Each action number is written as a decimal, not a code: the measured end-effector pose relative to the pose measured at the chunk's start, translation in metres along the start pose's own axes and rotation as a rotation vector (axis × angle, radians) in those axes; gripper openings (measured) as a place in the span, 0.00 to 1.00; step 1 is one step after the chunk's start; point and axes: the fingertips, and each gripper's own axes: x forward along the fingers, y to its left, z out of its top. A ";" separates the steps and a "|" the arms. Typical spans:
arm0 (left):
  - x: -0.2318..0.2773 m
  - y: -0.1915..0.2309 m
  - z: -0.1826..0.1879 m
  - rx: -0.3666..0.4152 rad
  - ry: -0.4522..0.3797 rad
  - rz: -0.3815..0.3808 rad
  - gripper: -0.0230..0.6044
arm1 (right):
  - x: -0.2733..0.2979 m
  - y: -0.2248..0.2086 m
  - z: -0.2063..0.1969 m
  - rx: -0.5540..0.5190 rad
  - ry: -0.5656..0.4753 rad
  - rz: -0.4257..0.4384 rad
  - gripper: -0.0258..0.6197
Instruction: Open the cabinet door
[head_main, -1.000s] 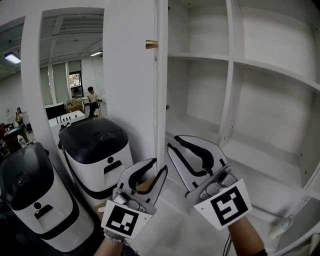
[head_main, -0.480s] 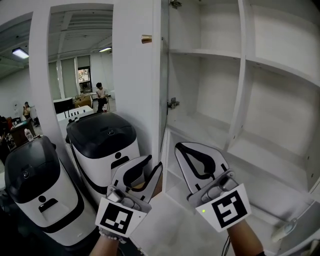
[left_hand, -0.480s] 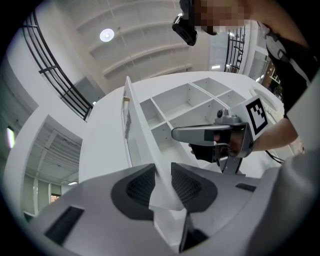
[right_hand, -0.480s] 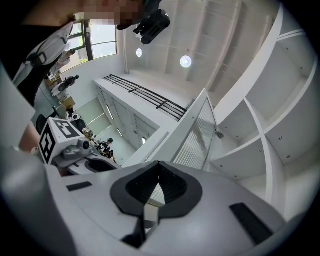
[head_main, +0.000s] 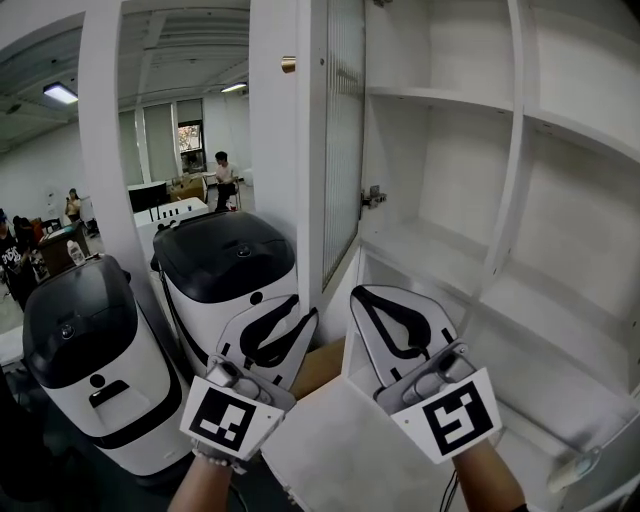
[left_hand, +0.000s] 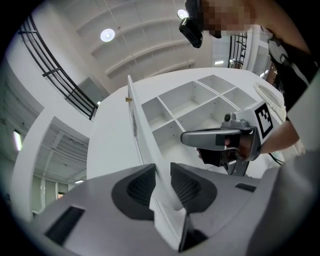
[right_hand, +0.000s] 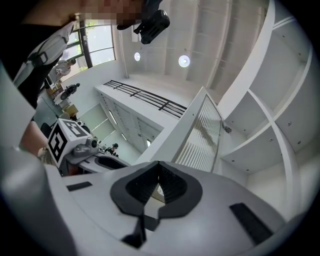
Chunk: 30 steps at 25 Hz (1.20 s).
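The white cabinet door (head_main: 285, 150) stands open, with a brass knob (head_main: 288, 64) on its outer face and its ribbed inner side (head_main: 343, 130) showing. My left gripper (head_main: 306, 318) sits at the door's lower corner. In the left gripper view the door's edge (left_hand: 141, 145) runs down into the gap of the left gripper (left_hand: 161, 171) and fills it; the jaws have just been closing on it. My right gripper (head_main: 362, 295) hangs to the right, in front of the open cabinet, shut with nothing in it. Its pads (right_hand: 170, 185) meet in the right gripper view.
Bare white shelves (head_main: 440, 100) fill the cabinet on the right. Two white machines with black lids (head_main: 228, 255) (head_main: 75, 315) stand left of the door. A white panel (head_main: 340, 450) and a brown box (head_main: 322, 365) lie below the grippers. People stand far back in the room.
The door has swung wider, so its ribbed inner side now shows. My left gripper moved left along with its lower corner. The right gripper's jaws closed from spread to shut.
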 end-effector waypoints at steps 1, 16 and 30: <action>-0.001 0.002 0.000 0.003 0.000 0.004 0.19 | 0.001 0.002 -0.001 0.005 0.000 0.008 0.04; -0.015 0.048 -0.013 0.056 0.043 0.100 0.18 | 0.021 0.024 -0.010 0.052 -0.015 0.062 0.04; -0.019 0.103 -0.034 0.091 0.076 0.187 0.17 | 0.031 0.028 -0.016 0.063 -0.024 0.080 0.04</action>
